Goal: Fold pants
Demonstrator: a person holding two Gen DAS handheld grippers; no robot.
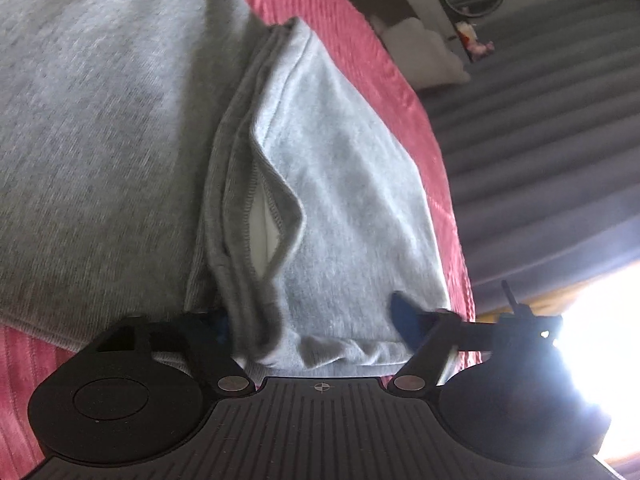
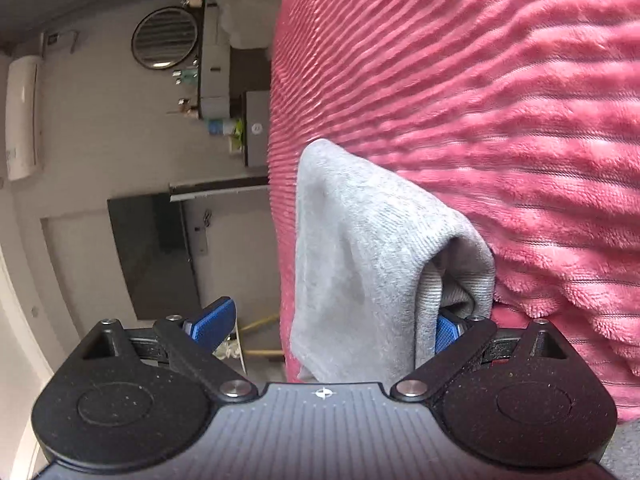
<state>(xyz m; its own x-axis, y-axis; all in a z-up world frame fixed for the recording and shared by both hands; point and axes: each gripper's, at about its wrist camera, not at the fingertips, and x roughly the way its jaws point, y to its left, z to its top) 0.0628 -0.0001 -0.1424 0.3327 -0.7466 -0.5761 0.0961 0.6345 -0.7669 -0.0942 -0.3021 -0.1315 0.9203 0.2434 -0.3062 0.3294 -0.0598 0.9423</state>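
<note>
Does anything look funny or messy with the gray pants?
A little. In the left wrist view the pants' hem gapes open, showing the white lining, and the cloth bunches between the left gripper's fingers. No tears or spills show on the pink blanket.

We see a bed covered by a pink ribbed fleece blanket [image 1: 404,92], its plush ridges running across the whole surface in both wrist views. Directly on the blanket lie the grey sweatpants [image 1: 120,140], spread wide and flat in the left wrist view, with one lighter grey fold [image 1: 344,184] doubled over near the bed's edge. The right wrist view shows another grey end [image 2: 360,248] against the blanket.
</note>
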